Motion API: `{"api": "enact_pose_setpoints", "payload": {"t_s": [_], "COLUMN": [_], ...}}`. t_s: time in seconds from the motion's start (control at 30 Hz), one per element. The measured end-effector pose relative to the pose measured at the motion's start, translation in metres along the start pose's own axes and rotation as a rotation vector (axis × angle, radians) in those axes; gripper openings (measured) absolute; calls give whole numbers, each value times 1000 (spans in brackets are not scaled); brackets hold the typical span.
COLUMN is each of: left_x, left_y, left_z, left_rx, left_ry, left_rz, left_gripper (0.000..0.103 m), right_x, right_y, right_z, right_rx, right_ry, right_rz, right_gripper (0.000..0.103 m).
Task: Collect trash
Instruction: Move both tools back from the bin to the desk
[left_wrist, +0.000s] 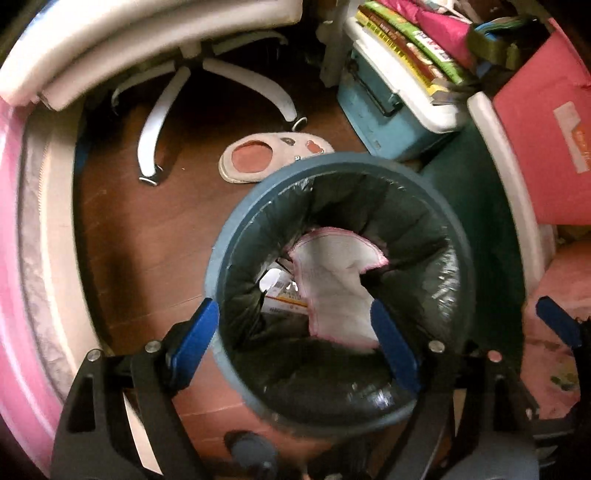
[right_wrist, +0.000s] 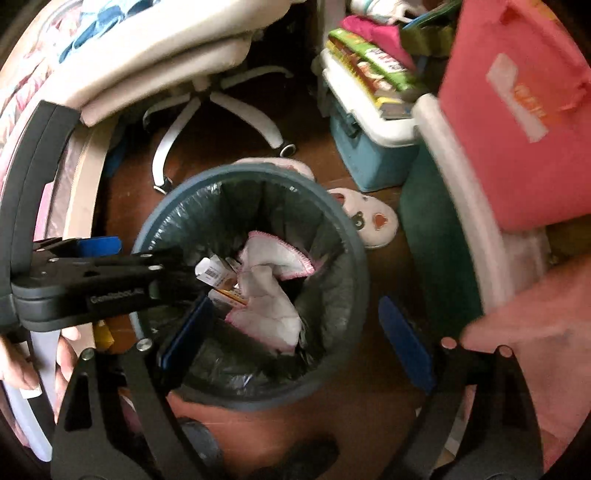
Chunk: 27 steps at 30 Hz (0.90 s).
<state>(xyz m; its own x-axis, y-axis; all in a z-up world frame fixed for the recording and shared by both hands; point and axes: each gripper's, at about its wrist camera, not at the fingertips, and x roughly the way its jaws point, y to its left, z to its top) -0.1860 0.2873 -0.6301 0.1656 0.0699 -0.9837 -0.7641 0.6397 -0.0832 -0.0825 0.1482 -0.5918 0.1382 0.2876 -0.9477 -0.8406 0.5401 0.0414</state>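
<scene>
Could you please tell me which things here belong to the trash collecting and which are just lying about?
Part of the job:
- bin with dark liner
- pink-edged cloth in it
- printed carton in it
- left claw and right claw, both open

Just lying about:
- slippers
- office chair
- blue box
- books

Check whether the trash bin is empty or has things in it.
Not empty. The lined trash bin holds a white cloth with pink edging and a small printed carton; how deep the pile goes cannot be told.
</scene>
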Motion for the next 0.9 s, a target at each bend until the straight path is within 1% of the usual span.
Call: {"api": "enact_pose_setpoints", "payload": {"t_s": [0.1,0.13,0.33,0.5,0.73,0.9], "left_x": [-46,-60,-172,-247,-352,-407], "left_y": [-7,-10,-36,-61,-94,-111], "left_z": [4,6,24,32,33,28], "left_rx": [14,19,63,97,142,160], "left_ry": [-4,-8,-43,-70,-108,-129], "left_rz": [3,4,0,-11,-23,-28], "left_gripper": [82,82,82,82,82,82], "right_x": [-38,-57,-166,-244,-344,-403], "right_y": [-6,-9,-18,-29,-41,-53], "right_z": [9,14,37,57,68,64], "right_rx": [32,45,116,177,239,287], "right_ry": [-1,-6,-44,-87,-139,-166], "right_rz": [1,-2,-11,-24,-36,-45], "right_gripper": [90,90,90,90,90,90]}}
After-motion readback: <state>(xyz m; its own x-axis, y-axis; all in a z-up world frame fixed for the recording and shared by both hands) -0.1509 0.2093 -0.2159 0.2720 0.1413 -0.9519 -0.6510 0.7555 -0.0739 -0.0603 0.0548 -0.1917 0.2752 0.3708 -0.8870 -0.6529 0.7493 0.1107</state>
